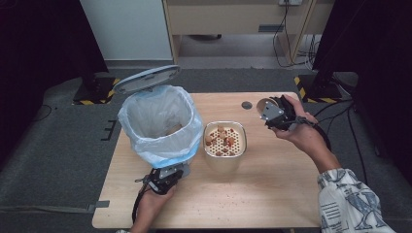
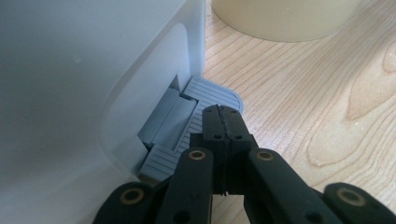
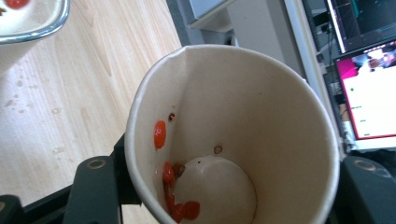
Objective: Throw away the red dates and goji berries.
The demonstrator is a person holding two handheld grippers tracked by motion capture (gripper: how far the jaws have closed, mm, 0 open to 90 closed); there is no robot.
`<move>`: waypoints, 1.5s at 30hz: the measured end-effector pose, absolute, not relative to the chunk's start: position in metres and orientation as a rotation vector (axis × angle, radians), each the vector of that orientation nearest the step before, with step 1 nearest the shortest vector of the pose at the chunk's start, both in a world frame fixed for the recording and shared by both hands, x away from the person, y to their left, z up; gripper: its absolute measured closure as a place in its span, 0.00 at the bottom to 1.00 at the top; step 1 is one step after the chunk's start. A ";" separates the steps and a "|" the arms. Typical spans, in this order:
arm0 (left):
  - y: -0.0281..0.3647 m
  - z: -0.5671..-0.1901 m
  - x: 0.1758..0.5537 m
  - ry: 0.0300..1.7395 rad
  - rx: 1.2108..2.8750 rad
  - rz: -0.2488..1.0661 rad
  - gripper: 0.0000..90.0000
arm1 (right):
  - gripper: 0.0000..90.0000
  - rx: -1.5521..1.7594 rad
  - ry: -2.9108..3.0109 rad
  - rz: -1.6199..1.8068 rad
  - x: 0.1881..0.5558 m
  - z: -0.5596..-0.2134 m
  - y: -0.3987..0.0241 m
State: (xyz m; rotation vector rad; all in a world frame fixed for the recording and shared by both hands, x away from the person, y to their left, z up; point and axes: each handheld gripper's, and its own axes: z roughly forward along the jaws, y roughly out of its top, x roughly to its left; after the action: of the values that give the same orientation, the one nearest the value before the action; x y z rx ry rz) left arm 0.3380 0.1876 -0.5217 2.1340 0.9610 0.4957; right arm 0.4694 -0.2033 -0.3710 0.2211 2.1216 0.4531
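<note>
A white pedal bin (image 1: 160, 124) with a blue-edged liner stands at the table's left, its grey lid (image 1: 145, 78) raised. At its foot my left gripper (image 1: 163, 182) is shut with nothing between its jaws. Its tips (image 2: 223, 116) rest on the bin's grey ribbed pedal (image 2: 187, 126). A cream bowl (image 1: 224, 141) with a perforated insert holds brown and red scraps beside the bin. Over the table's far right, my right gripper (image 1: 277, 116) is shut on a paper cup (image 1: 266, 104). The cup (image 3: 233, 130) is tilted, with red bits stuck to its inner wall.
A small dark round disc (image 1: 247, 105) lies on the wooden table (image 1: 272, 194) near the far edge. Crumbs and wet spots dot the tabletop. Black stands and cables sit on the floor beyond the table; a screen shows in the right gripper view.
</note>
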 end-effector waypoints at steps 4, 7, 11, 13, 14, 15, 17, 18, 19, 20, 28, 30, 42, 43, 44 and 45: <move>0.188 -0.522 0.338 0.963 2.134 0.492 0.99 | 0.40 0.272 2.149 0.523 0.470 -0.372 -0.212; 0.188 -0.522 0.338 0.963 2.133 0.493 0.99 | 0.40 0.344 2.174 0.608 0.470 -0.374 -0.219; 0.188 -0.522 0.338 0.963 2.133 0.494 0.99 | 0.40 0.415 2.189 0.728 0.470 -0.373 -0.226; 0.188 -0.522 0.338 0.962 2.133 0.495 0.99 | 0.40 0.450 2.198 0.777 0.470 -0.373 -0.230; 0.188 -0.522 0.338 0.961 2.133 0.494 0.99 | 0.40 0.461 2.199 0.794 0.470 -0.372 -0.231; 0.188 -0.522 0.338 0.962 2.133 0.493 0.99 | 0.40 0.477 2.202 0.818 0.471 -0.372 -0.233; 0.188 -0.522 0.338 0.962 2.133 0.493 0.99 | 0.40 0.512 2.209 0.864 0.472 -0.371 -0.238; 0.188 -0.522 0.338 0.962 2.133 0.494 0.99 | 0.40 0.521 2.208 0.873 0.472 -0.371 -0.238; 0.188 -0.522 0.338 0.963 2.132 0.493 0.99 | 0.40 0.542 2.213 0.896 0.473 -0.372 -0.241; 0.188 -0.522 0.338 0.962 2.133 0.493 0.99 | 0.40 0.554 2.214 0.913 0.473 -0.372 -0.243; 0.188 -0.522 0.338 0.963 2.133 0.492 0.99 | 0.40 0.649 2.242 0.989 0.474 -0.377 -0.252; 0.188 -0.522 0.338 0.963 2.133 0.493 0.99 | 0.40 0.678 2.246 1.020 0.475 -0.379 -0.254; 0.188 -0.522 0.338 0.964 2.132 0.492 0.99 | 0.39 0.753 2.258 1.095 0.476 -0.381 -0.263; 0.188 -0.522 0.338 0.963 2.132 0.492 0.99 | 0.39 0.758 2.260 1.095 0.475 -0.381 -0.264; 0.188 -0.522 0.338 0.961 2.137 0.493 0.99 | 0.39 0.763 2.259 1.103 0.475 -0.382 -0.264; 0.188 -0.522 0.338 0.961 2.136 0.493 0.99 | 0.39 0.763 2.261 1.101 0.475 -0.382 -0.265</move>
State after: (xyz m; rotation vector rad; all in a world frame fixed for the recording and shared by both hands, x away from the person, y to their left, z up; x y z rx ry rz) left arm 0.3381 0.1882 -0.5216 2.1361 0.9610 0.4926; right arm 0.4751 -0.2650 -0.3824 0.7631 2.2612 1.1012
